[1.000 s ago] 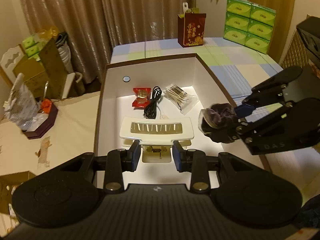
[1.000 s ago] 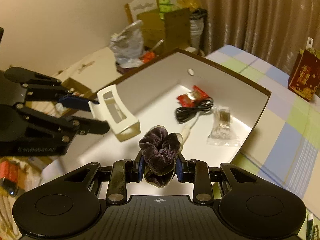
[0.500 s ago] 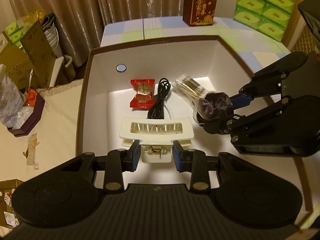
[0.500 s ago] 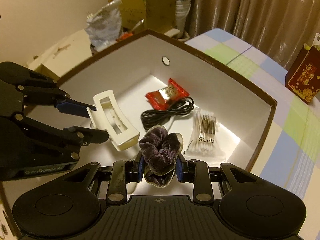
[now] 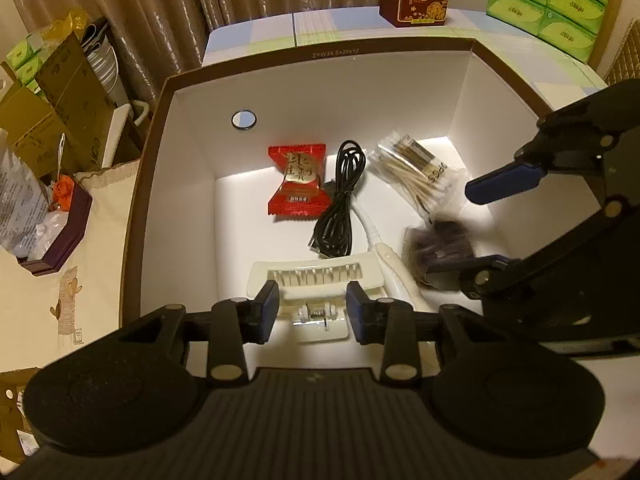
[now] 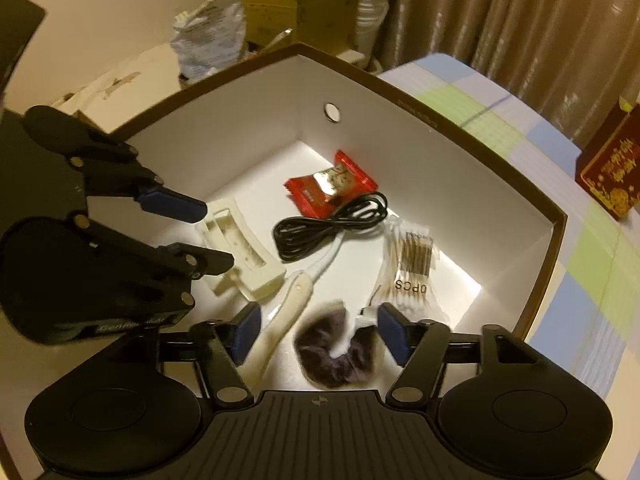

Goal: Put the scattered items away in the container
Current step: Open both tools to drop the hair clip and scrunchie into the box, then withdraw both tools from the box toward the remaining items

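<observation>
Right gripper (image 6: 318, 332) jaws opening, pads clear of the blurred dark scrunchie (image 6: 336, 354) on the box (image 6: 554, 216) floor. Left gripper (image 5: 312, 306) jaws opening too, cream hair clip (image 5: 316, 280) between them, contact hard to judge. Razor (image 6: 280, 328) half hidden; cable (image 5: 338, 200), swab packet (image 6: 412, 268) beyond.

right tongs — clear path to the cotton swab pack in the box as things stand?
Probably yes. The right tongs are opening with the blurred scrunchie loose between them, and the cotton swab pack lies uncovered just ahead; only the box wall stands close behind it.
</observation>
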Motion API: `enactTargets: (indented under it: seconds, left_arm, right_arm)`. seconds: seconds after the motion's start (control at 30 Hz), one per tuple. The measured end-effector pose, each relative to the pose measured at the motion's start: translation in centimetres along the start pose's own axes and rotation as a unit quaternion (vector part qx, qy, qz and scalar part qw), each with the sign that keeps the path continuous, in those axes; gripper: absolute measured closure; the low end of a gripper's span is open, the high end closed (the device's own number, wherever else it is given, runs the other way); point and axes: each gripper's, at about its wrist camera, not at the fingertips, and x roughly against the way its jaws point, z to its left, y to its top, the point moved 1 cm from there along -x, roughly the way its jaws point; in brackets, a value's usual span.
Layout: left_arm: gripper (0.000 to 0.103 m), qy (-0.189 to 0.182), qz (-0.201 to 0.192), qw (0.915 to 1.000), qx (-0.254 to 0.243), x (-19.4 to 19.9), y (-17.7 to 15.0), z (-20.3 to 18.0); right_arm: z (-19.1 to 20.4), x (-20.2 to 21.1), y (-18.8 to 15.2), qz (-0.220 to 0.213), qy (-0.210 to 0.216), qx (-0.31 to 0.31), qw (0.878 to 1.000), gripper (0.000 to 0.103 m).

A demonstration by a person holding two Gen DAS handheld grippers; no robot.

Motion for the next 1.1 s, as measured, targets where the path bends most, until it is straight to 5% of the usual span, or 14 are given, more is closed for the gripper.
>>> enactTargets:
  seconds: [0.17,0.33,0.43,0.5,1.1]
  left_arm:
    - [0.066,0.003,0.0,1.0,0.0,1.1,-0.4,0.1]
    - [0.052,-0.008,0.002,0.9999,0.014,2.5,-0.9,-0.1]
    - [0.04,-0.012,0.002,0.9997,0.023,3.6,-1.2,-0.4]
    - [0.018,0.007,-0.001,0.9997,0.025,4.3,-1.3,-0.6]
    - [0.004,0.052,-0.017,0.9948,0.086,12.4,-4.0,-2.1]
  right_arm:
    - [0.4,1.6,-0.4,-0.012,0.0,0.002,1.0,0.015]
    - [0.6,3.9,-1.3,-0.032,0.014,-0.003,0.999,0.008]
    - [1.0,5.5,-2.1,-0.048,0.003,0.008,0.999,0.003]
    - [1.2,6.6,-2.7,-0.06,-0.001,0.01,0.998,0.002]
    - [1.8,12.6,-6.4,-0.093,-0.02,-0.038,0.995,0.002]
